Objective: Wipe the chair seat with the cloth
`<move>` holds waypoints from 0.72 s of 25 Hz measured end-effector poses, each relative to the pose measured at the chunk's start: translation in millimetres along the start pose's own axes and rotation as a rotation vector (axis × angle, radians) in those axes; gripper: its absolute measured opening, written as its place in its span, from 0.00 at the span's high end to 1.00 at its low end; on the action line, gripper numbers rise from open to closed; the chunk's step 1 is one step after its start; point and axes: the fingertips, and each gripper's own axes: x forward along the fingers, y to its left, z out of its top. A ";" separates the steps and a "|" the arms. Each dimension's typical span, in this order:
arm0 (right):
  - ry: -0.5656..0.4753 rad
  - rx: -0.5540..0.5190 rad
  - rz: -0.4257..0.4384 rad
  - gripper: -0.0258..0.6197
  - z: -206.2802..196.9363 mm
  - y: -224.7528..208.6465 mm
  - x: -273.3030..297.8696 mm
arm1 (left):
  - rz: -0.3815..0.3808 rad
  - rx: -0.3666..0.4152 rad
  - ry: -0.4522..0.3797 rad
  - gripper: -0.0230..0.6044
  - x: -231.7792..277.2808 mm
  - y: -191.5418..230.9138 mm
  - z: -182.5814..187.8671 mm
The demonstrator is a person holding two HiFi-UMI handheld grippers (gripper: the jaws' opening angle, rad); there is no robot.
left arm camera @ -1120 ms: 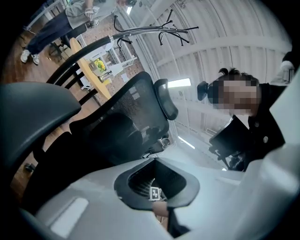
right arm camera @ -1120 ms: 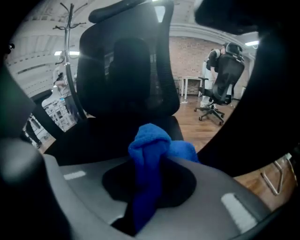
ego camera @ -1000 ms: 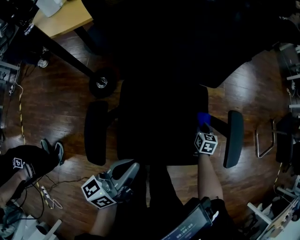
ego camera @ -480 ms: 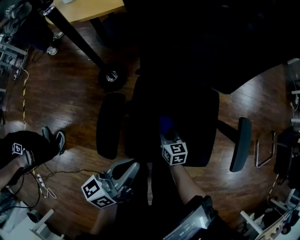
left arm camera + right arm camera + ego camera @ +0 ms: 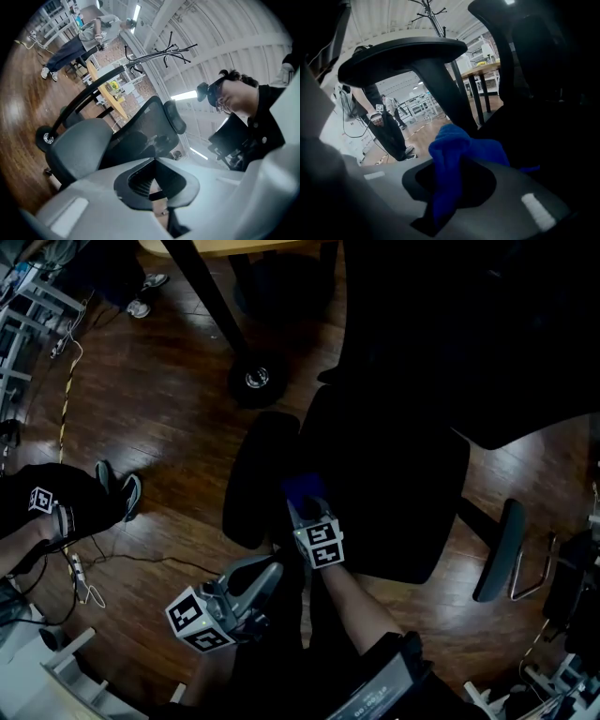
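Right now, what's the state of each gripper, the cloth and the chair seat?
Right gripper: shut on the cloth, at the seat edge beside an armrest.
Left gripper: shut, empty, held off the chair.
Cloth: bunched, clamped between the jaws.
Chair seat: too dark to tell wiped from unwiped.

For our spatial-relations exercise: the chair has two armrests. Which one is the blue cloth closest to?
The armrest on the person's left, beside the cloth in the right gripper; the other armrest lies across the seat.
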 end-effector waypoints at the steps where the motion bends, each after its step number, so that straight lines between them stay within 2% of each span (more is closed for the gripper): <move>1: 0.001 0.004 -0.006 0.87 -4.0 -4.4 -1.8 | -0.007 0.001 0.001 0.96 1.0 -1.0 0.9; 5: 0.000 0.044 -0.085 0.87 -19.5 -39.0 -20.7 | -0.045 0.013 0.027 0.96 9.3 -6.6 0.8; 9: 0.015 0.093 -0.213 0.87 -39.5 -99.5 -63.2 | -0.078 0.012 0.069 0.96 19.1 -11.9 -5.1; 18: 0.040 0.223 -0.595 0.87 -92.3 -244.7 -230.3 | -0.149 0.002 0.187 0.96 55.4 -21.5 -32.0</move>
